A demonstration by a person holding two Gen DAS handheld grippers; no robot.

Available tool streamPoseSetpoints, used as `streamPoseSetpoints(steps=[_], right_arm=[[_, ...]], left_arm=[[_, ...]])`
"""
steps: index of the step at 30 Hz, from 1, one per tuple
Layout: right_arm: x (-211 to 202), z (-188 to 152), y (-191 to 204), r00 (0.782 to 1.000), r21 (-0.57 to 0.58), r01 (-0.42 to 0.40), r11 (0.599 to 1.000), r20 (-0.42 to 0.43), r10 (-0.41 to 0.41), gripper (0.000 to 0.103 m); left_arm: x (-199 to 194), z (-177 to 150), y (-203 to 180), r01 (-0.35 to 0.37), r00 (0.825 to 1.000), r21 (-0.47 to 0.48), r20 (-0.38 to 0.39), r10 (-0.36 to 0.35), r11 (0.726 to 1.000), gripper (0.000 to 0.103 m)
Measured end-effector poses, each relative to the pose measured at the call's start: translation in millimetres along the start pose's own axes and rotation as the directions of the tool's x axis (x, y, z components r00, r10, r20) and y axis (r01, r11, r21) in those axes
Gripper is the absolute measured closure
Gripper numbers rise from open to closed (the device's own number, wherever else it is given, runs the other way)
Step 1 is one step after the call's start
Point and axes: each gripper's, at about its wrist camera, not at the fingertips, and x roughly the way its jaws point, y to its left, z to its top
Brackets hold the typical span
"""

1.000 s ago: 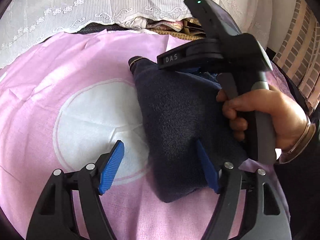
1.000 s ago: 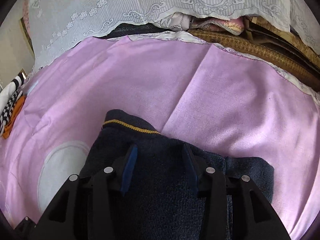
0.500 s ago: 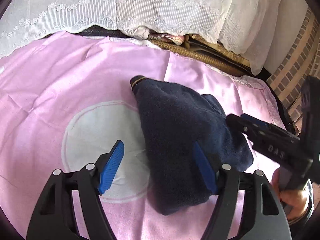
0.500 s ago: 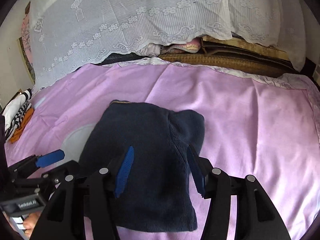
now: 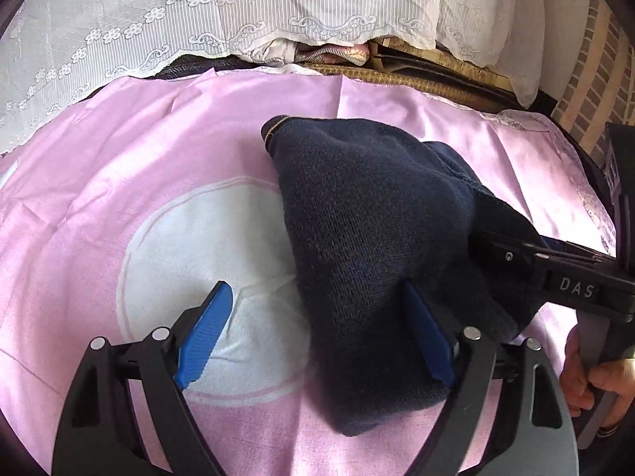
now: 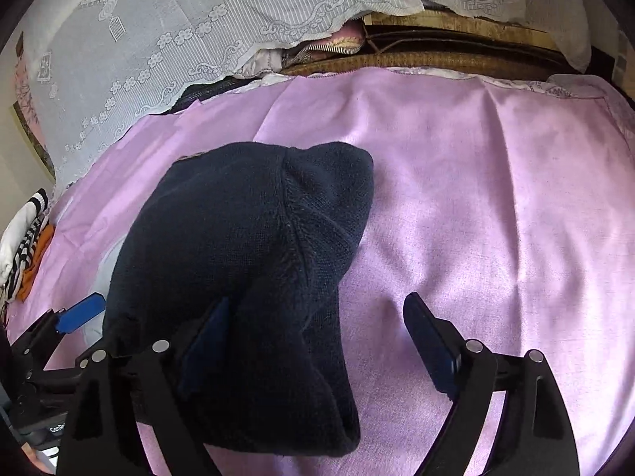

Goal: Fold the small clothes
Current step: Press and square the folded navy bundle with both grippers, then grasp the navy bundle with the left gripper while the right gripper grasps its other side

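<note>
A folded dark navy knit garment (image 5: 381, 246) lies in a compact bundle on a pink cloth (image 5: 119, 182) that covers the work surface, one narrow end trimmed with a thin yellow line pointing toward the far edge. Part of the bundle overlaps a pale white circle (image 5: 190, 254) printed on the cloth.

The left gripper (image 5: 317, 337) hangs low over the near end of the bundle, its jaws having just been opening and now standing wide apart: one blue pad (image 5: 204, 337) sits over the white circle, clear of the knit, while the other rests against the bundle's near side without squeezing it.

The right gripper (image 6: 317, 349) comes in from the bundle's other side, its jaws also just opened and standing wide. One pad lies against the knit fabric, the other hangs over bare pink cloth, so nothing is clamped. In the left wrist view a hand (image 5: 591, 380) grasps that tool's grey handle at the lower right edge.

Behind the cloth, a white lace curtain (image 5: 198, 16) drapes over stacked items, with a brick wall (image 5: 595, 79) at far right. Striped and orange clothing (image 6: 25, 250) lies at the cloth's left edge in the right wrist view.
</note>
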Motion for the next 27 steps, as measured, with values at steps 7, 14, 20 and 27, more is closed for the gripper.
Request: streamPoseSetpoints(steps=[7,14,20,27], right_arm=[[-52.4,-3.5,33.0,0.987,-0.091,0.028,0.995,0.162,-0.013,0.015],[-33.1,-14.8,37.1,0.995,-0.107,0.057,0.993,0.084,-0.049,0.015],[-9.6,-25.7,20.5,0.999,-0.032,0.045,0.998,0.007,-0.045,0.009],[-28.0,-24.4,17.5,0.998,-0.012,0.005,1.000,0.070,-0.004,0.008]], left_arm=[[-20.0,0.1,-1.9,-0.006,0.999,0.017,0.049,0.005,1.000,0.021],[-18.5,0.5,2.1,-0.025,0.999,0.013,0.044,0.025,1.000,0.021],[-13.1,-2.3,-0.2,-0.046,0.998,0.030,0.043,0.044,0.998,0.018],[-17.2,-1.9,3.1,-0.027,0.998,0.022,0.051,0.026,0.999,0.018]])
